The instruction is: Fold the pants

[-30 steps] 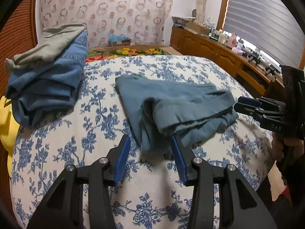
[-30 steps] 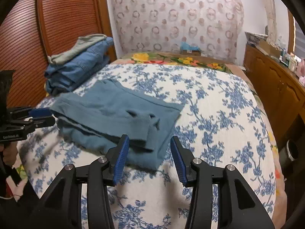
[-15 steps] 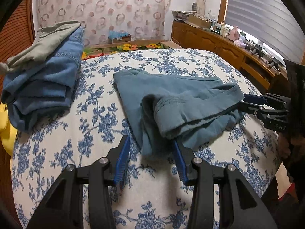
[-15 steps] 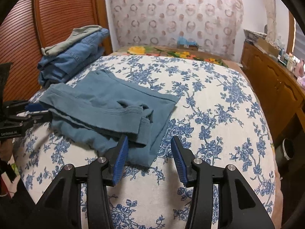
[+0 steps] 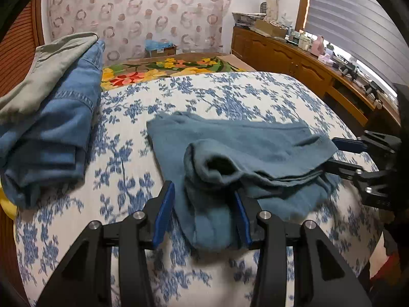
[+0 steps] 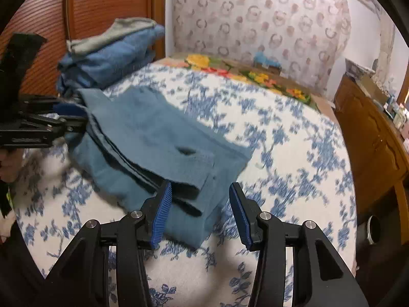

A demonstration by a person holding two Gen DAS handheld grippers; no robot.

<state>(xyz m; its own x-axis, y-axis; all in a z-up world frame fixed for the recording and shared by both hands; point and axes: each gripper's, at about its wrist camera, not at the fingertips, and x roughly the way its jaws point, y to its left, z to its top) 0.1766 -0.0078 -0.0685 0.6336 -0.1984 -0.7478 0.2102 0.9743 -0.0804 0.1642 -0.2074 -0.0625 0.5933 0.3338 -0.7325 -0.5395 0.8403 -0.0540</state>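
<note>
Partly | pants [image 5: 245, 151] blurred | right claw [image 6: 198, 212] tips perhaps under fold

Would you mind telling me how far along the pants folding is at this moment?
Done: the teal pants lie on the bed already doubled into loose layers. In hand: the left gripper and right gripper each straddle an end of the bundle, jaws apart, nothing pinched. Left: gripping and squaring the uneven edges, perhaps adding it to the stack of folded clothes.
</note>
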